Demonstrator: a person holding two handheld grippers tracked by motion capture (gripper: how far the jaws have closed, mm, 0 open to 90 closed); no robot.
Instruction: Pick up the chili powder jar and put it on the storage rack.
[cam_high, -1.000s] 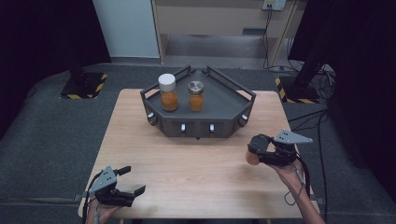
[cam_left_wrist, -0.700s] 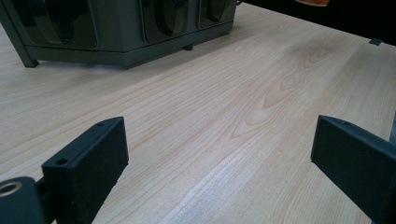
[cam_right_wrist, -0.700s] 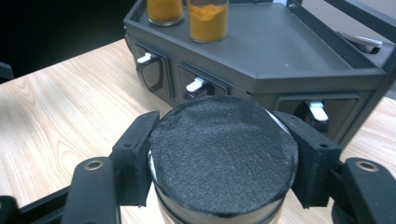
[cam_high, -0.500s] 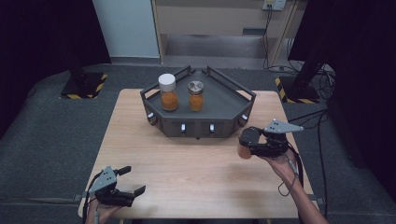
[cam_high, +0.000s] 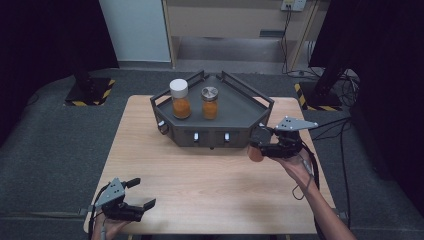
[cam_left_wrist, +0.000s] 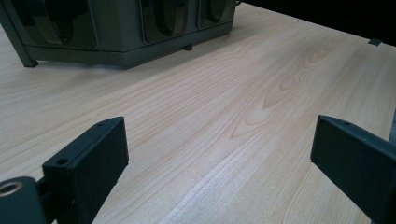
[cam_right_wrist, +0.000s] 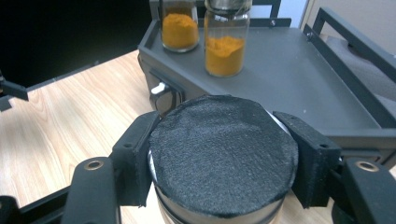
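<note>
Clearly our right gripper (cam_high: 260, 145) is clamped on a third jar (cam_right_wrist: 223, 158), carried off the table just beside the tray (cam_high: 240, 107) at its 4 o'clock corner. If we swing in low, it could clip the rail or knock the 2 jars (cam_high: 195, 100) standing inside. Our left gripper (cam_high: 137, 195) rests empty, jaws wide.

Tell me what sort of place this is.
Most likely a lab or studio for recording handling tasks. A bare wooden table stands on grey carpet between black curtains, stand bases carry hazard-striped tape, and cables trail across the floor.
</note>
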